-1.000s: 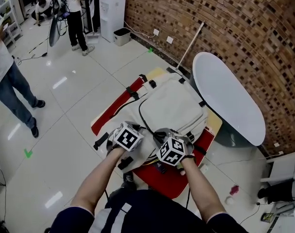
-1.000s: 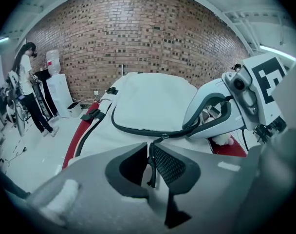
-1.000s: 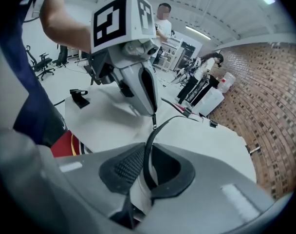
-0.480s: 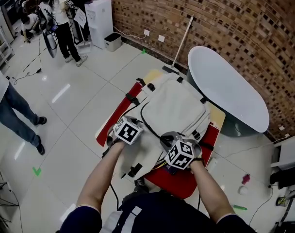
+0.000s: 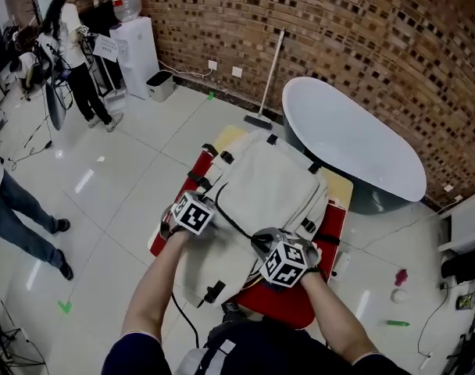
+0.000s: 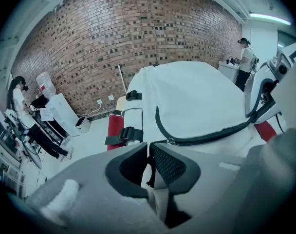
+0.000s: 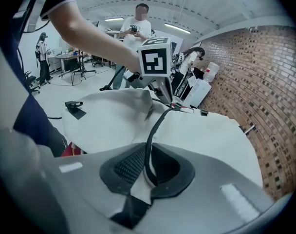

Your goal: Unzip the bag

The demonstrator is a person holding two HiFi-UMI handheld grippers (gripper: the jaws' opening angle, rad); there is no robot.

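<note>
A: Where's your bag point(image 5: 269, 186)?
B: On the mat point(image 5: 300, 309) before you. Oval table point(image 5: 355, 139) behind it, right. Broom point(image 5: 269, 76) against the wall point(image 5: 362, 22); water dispenser point(image 5: 136, 53) far left.

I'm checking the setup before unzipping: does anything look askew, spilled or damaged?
Nothing looks damaged or spilled. The bag lies skewed on the red platform, and its near corner seems to hang past the edge.

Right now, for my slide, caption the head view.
Left gripper and right gripper, its jaws just closing, clamp the backpack's zipper.
</note>
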